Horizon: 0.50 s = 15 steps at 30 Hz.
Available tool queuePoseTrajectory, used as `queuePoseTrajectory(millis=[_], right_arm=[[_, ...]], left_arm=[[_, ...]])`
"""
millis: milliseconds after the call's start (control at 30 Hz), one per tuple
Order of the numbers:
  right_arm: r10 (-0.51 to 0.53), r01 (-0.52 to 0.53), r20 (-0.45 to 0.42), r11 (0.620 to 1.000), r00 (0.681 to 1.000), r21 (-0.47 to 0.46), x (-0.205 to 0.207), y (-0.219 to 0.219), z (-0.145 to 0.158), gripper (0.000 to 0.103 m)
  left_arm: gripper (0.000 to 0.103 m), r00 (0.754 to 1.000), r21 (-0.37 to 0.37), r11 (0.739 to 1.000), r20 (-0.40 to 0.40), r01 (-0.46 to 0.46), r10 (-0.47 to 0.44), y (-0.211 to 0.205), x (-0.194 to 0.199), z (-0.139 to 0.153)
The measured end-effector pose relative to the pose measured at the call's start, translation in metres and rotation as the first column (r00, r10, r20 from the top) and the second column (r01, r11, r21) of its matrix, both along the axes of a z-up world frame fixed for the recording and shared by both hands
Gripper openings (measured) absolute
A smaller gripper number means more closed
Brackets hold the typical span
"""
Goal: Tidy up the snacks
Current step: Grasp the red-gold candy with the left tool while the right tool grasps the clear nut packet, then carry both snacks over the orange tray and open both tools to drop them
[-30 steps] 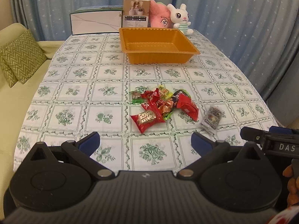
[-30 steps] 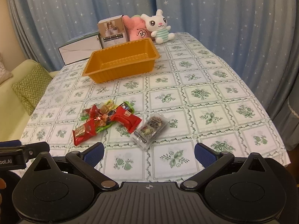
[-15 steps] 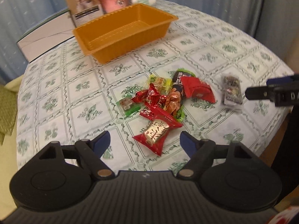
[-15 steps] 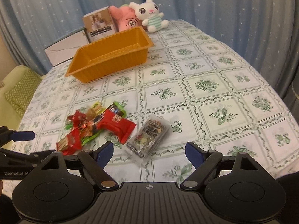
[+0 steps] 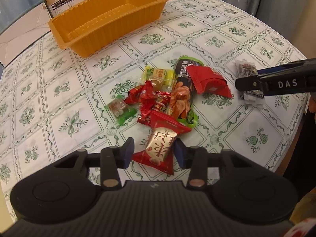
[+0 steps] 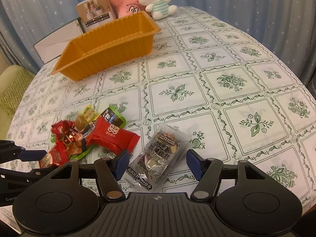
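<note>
left gripper (image 5: 154, 152) closing around red-and-gold foil snack (image 5: 161, 147), contact unclear; right gripper (image 6: 157, 163) closing astride clear seed packet (image 6: 160, 156), untouched, its near end hidden.

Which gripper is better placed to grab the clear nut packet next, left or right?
Right. The right gripper already straddles the clear nut packet, its jaws closing around it. The left gripper is closing around a red-and-gold candy instead.

Left gripper (image 5: 153, 153) and right gripper (image 6: 157, 163) angle downward, jaws closing.
</note>
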State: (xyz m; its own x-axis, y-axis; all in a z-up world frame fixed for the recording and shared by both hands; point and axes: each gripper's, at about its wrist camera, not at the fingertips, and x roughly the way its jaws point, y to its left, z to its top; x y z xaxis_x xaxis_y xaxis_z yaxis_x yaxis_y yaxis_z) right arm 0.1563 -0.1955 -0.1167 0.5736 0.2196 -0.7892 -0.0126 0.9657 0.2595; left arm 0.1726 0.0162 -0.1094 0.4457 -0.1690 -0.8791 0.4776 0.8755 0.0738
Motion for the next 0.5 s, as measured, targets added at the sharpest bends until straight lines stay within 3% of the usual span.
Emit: queuePoseTrajectory(millis=[133,200,500], right_arm=[[0.026,-0.025,0.006,0.999,1.0,-0.037,-0.001,0.004,0.0,0.051],[0.027,-0.026,0.016,0.998,1.0,-0.064,-0.003,0.006,0.0,0.043],[0.063,-0.057,0.041,0.99,0.997,-0.129,-0.006,0.013,-0.005,0.039]], left_arm=[[0.026,1.0,-0.023,1.0,-0.015,-0.006,0.006,-0.003,-0.005,-0.001],[0.026,1.0,-0.028,1.0,-0.018,-0.011,0.011,-0.005,-0.007,-0.001],[0.023,0.995,-0.059,0.993,-0.014,-0.102,0.102,-0.007,-0.011,0.001]])
